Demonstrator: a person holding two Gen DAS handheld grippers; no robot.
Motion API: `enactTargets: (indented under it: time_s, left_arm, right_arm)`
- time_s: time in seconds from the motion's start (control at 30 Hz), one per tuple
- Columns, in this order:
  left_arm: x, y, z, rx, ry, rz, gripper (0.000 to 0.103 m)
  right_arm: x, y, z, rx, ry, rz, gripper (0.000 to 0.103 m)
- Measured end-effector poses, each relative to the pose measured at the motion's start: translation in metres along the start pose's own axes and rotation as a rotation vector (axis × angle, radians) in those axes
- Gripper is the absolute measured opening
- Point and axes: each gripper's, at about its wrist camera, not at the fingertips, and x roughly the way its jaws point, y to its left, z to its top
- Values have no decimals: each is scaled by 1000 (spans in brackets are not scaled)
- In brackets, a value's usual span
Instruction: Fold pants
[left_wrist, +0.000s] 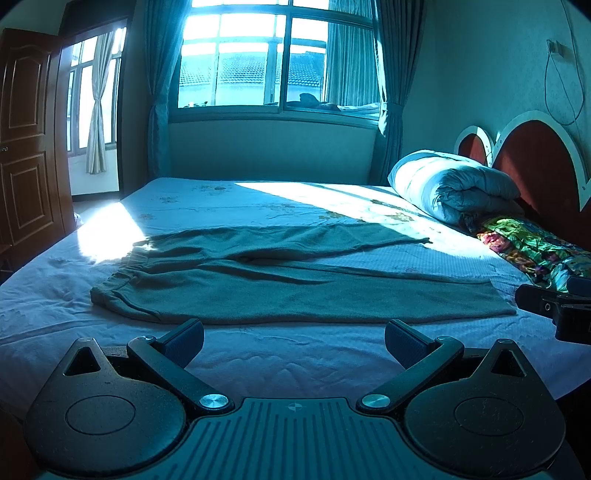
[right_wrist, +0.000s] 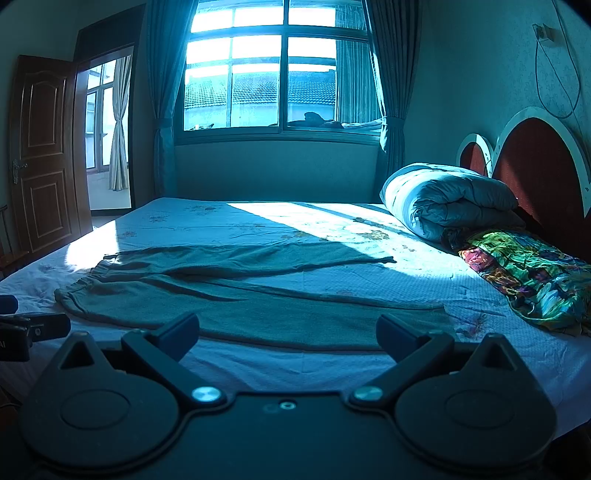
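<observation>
Closest to me, the left gripper (left_wrist: 294, 341) hangs low over the near edge of the bed (left_wrist: 258, 354) with its jaws spread wide, nothing between them. The right gripper (right_wrist: 288, 334) sits alongside at about 3 o'clock from it, likewise released and empty, its fingertips just short of the cloth.

Just beyond both, at 12 o'clock, the pants (left_wrist: 280, 291) lie flat across the sheet, unfolded, waistband toward 9 o'clock and the two legs running toward 3 o'clock, splayed apart with a wedge of sheet showing between them. The near leg's edge lies just in front of the open fingers.

Further off, at roughly 2 o'clock, a colourful patterned cloth (right_wrist: 524, 273) lies beside the pants' leg ends, and behind it a rolled quilt (right_wrist: 443, 199) rests against the red headboard (right_wrist: 535, 162). Sunlight falls across the far half of the mattress. At 12 o'clock stands the curtained window (right_wrist: 280, 70), and at 10 o'clock an open wooden door (right_wrist: 44, 151).
</observation>
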Motion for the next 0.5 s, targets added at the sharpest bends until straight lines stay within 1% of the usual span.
enactTargets:
  time_s: [0.5]
  left_arm:
    - [1,-1,1,4,4,0,103]
  right_arm:
    - [-1,0,0,-2,1,0,97]
